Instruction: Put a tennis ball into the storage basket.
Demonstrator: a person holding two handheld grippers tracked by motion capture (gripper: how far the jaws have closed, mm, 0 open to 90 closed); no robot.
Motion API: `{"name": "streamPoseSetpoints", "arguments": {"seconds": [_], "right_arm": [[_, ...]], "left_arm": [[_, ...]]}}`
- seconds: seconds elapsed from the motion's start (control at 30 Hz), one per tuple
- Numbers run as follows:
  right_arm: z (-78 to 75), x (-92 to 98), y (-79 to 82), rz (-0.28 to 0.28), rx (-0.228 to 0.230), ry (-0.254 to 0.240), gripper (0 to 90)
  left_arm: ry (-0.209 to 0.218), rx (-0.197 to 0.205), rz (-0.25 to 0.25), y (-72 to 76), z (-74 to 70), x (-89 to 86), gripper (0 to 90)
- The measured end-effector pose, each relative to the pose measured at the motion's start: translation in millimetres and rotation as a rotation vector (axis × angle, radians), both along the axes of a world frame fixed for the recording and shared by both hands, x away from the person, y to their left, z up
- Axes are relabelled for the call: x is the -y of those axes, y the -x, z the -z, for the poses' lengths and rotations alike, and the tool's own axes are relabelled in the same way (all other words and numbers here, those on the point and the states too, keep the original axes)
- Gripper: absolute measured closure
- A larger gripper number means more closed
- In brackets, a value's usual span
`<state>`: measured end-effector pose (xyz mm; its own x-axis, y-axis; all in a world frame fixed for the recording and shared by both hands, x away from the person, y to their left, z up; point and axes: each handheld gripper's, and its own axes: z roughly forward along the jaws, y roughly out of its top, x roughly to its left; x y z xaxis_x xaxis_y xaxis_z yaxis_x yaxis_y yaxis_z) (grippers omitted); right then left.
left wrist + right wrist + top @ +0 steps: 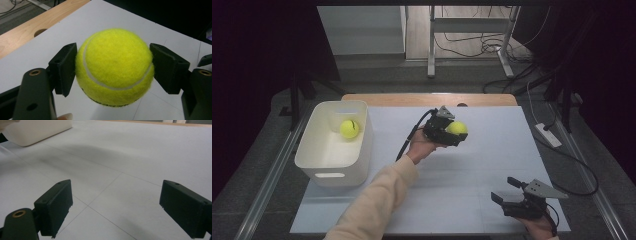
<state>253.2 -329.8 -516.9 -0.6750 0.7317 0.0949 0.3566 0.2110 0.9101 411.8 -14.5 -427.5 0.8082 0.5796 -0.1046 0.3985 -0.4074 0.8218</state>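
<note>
white bin (360, 150), second ball (349, 128) inside

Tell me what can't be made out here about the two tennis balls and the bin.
- Held tennis ball: dark print on its underside in the left gripper view, curved away and unreadable.
- Left gripper: high view, its body covers much of the ball.
- White bin: right gripper view, cut off by the top-left edge.
- Second tennis ball: too small to show markings.

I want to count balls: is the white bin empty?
Not empty. One tennis ball lies inside the white bin.
</note>
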Motion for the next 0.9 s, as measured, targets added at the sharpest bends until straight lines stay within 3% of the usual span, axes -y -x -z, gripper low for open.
{"name": "streamPoseSetpoints", "arguments": {"seconds": [0.9], "right_arm": [[0.5,-0.7,0.2,0.002,0.001,0.008,11.0]], "left_arm": [[0.037,0.068,-0.026,16.7,-24.1,-27.8,27.0]]}}
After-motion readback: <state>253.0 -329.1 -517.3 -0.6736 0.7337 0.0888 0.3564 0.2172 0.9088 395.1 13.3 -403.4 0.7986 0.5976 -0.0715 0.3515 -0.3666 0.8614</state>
